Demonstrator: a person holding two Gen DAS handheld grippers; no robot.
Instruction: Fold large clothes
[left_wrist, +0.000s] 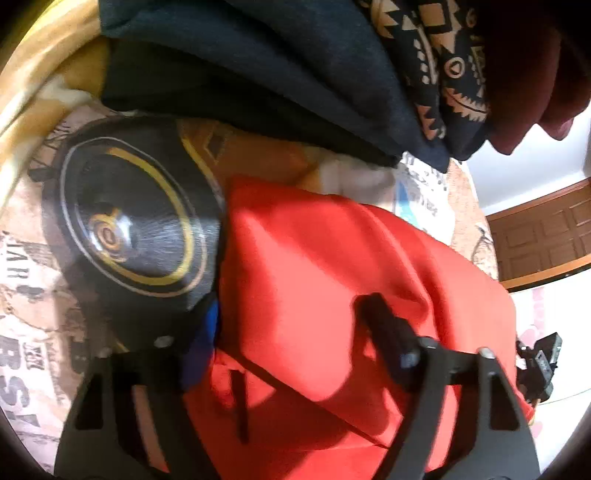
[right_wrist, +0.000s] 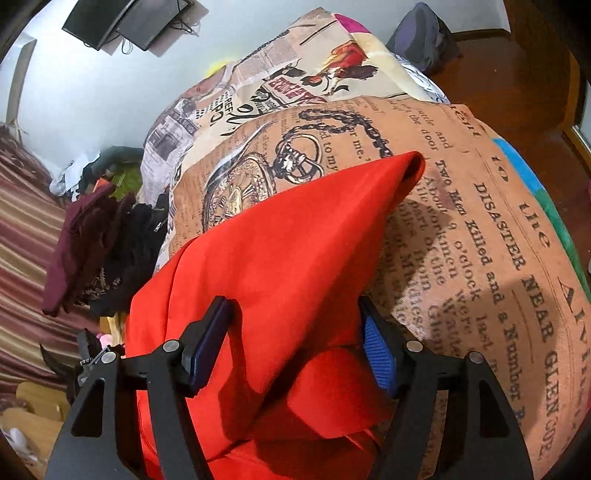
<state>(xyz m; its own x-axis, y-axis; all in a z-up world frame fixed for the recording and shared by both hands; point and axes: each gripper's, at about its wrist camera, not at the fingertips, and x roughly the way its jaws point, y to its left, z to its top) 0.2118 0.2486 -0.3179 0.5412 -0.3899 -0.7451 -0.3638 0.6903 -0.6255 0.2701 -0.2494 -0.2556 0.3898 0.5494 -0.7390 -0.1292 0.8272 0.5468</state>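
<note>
Between right tongs, red garment

Newsprint bedspread; wall monitors; wooden door.

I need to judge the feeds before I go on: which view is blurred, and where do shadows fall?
Left wrist: motion-smeared, worst on the red garment and the jaws; glare at the right edge. Right wrist: sharp, print on the bedspread readable, a hard shadow beside the garment.
</note>
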